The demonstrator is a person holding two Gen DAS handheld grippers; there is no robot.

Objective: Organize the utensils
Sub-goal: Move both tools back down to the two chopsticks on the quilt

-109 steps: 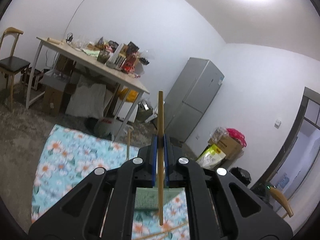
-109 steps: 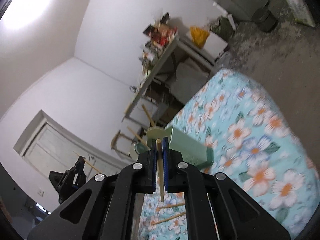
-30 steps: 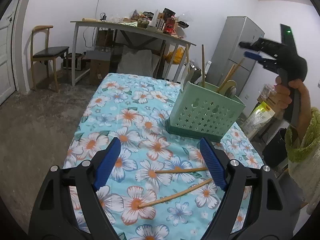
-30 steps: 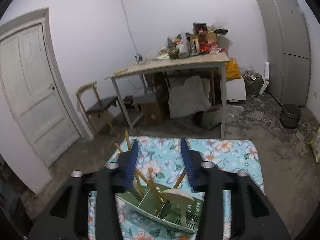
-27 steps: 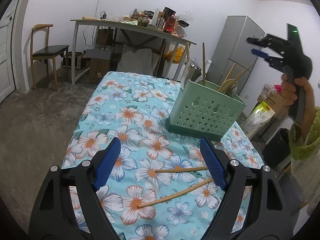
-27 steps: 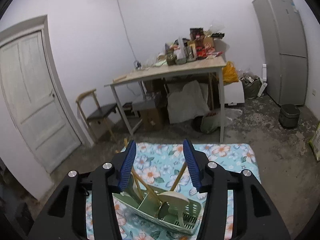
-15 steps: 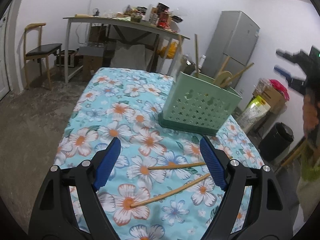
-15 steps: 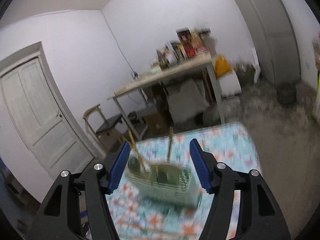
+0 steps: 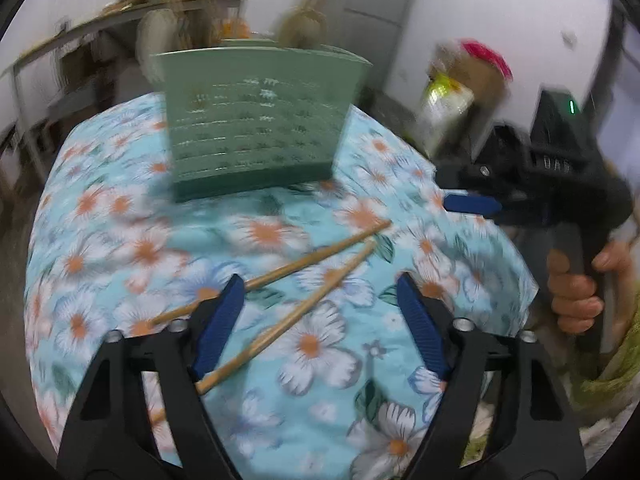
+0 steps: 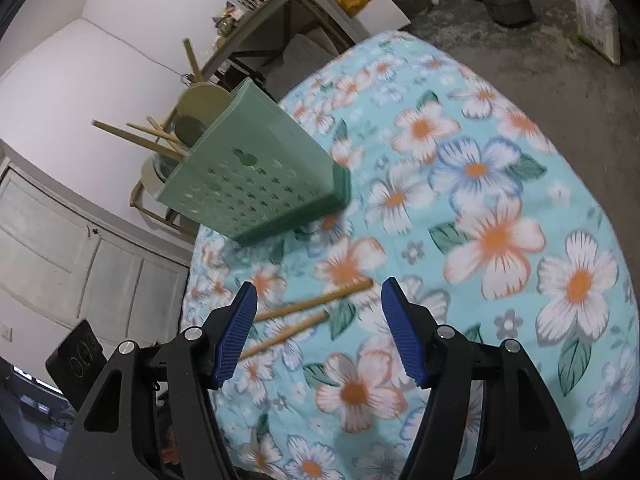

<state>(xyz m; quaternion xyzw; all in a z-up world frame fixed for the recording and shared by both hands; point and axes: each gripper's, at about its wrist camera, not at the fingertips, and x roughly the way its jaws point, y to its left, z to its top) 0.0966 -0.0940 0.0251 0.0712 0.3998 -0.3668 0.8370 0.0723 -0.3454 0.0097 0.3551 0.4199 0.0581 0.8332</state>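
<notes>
Floral cloth [image 10: 496, 240] covers the counter; concrete floor [image 10: 560, 52] beyond. Two wooden chopsticks [image 9: 304, 264] lie loose near the green basket [image 10: 256, 168]. Left tool [image 9: 320, 320] and right tool [image 10: 316, 332] both gape, empty.

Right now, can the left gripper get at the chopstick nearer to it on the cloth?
Probably yes. The left gripper is open, and the nearer chopstick lies flat on the floral cloth, passing between its fingers. Nothing covers it; the other chopstick lies close beside it.
</notes>
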